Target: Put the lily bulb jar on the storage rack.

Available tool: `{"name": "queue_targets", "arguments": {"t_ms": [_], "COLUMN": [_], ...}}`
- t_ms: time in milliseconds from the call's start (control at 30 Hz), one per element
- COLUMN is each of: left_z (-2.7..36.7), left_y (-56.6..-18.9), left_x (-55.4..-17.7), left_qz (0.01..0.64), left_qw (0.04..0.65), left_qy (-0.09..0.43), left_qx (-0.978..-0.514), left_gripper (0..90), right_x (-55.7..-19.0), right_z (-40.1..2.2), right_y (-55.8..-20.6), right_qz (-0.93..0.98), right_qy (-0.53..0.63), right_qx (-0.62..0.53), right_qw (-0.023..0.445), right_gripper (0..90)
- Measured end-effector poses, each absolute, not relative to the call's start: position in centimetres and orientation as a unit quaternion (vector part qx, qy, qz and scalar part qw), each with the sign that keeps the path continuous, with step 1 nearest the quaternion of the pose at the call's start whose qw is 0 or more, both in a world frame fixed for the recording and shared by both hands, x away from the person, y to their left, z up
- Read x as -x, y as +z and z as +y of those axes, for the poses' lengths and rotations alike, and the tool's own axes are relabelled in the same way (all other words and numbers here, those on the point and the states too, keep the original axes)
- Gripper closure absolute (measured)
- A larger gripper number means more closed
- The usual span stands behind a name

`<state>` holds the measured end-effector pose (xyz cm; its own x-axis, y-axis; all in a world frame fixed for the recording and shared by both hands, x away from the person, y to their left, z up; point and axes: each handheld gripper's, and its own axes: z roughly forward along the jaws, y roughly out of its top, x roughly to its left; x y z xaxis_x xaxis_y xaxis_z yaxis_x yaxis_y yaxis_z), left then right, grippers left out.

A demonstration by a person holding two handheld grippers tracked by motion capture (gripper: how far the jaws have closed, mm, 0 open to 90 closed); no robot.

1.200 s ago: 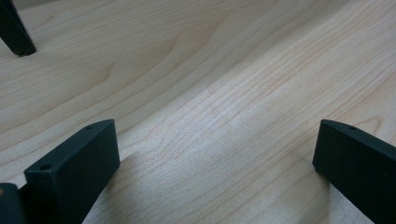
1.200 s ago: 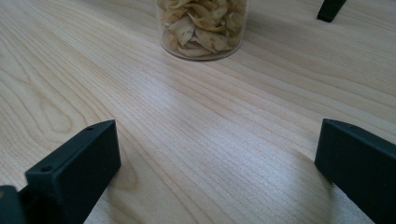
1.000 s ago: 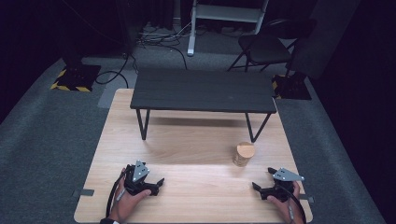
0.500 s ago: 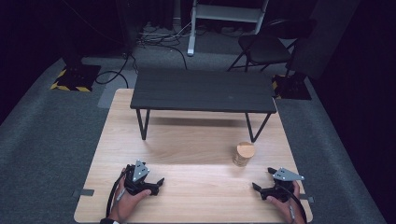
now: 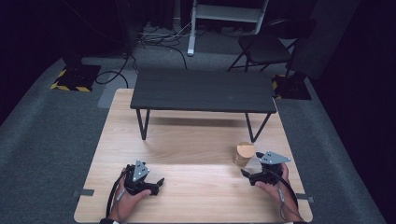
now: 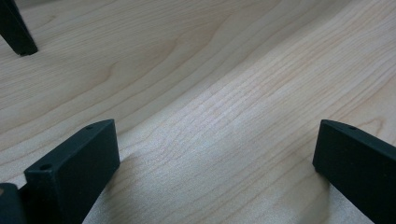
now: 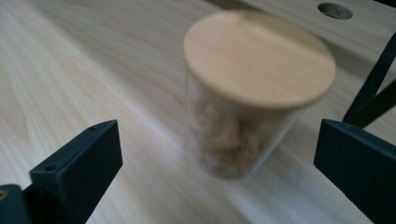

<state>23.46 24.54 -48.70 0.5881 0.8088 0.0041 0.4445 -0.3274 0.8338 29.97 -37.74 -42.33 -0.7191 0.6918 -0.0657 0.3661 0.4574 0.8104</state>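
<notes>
A small clear jar with a round wooden lid (image 5: 243,153) stands upright on the light wooden table (image 5: 196,140), right of centre. Close ahead of my right gripper (image 7: 217,161) it is the jar (image 7: 243,93), pale contents inside, and the black jaws stand wide apart with the jar just beyond them, untouched. In the high view my right gripper (image 5: 250,176) rests on the table just right of and below the jar. My left gripper (image 5: 159,183) lies near the front left; its jaws (image 6: 217,158) are open over bare wood.
A low black bench-like table (image 5: 203,91) on thin black legs stands across the far half of the wooden table; one leg (image 6: 16,28) is ahead of the left gripper, and others (image 7: 373,93) stand behind the jar. Grey carpet, cables and a folding chair (image 5: 266,44) lie beyond.
</notes>
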Motion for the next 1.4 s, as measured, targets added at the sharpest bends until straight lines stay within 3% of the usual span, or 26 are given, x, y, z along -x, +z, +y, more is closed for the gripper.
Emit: {"name": "queue_targets", "arguments": {"t_ms": [467, 700, 1033, 1167, 1400], "left_z": [24.5, 24.5, 24.5, 24.5, 24.5], "left_y": [-48.7, -48.7, -48.7, -48.7, -48.7], "left_x": [-23.5, -23.5, -23.5, -23.5, -23.5], "left_qz": [0.399, 0.399, 0.401, 0.401, 0.402], "left_qw": [0.421, 0.421, 0.421, 0.421, 0.420], "left_qy": [0.216, 0.216, 0.217, 0.217, 0.217], "left_qx": [-0.785, -0.785, -0.784, -0.784, -0.784], "left_gripper": [0.5, 0.5, 0.5, 0.5, 0.5], "right_x": [-33.6, -34.3, -33.9, -33.6, -33.4], "right_z": [-35.6, -33.8, -33.6, -33.6, -32.7], "right_y": [-41.1, -40.8, -41.1, -39.9, -34.0], "right_qz": [0.830, 0.843, 0.830, 0.827, 0.835], "right_qy": [0.400, 0.367, 0.374, 0.383, 0.391], "right_qx": [-0.345, -0.344, -0.362, -0.358, -0.332], "right_qw": [0.179, 0.191, 0.198, 0.203, 0.200], "right_gripper": [1.6, 19.2, 23.4, 23.5, 23.5]}}
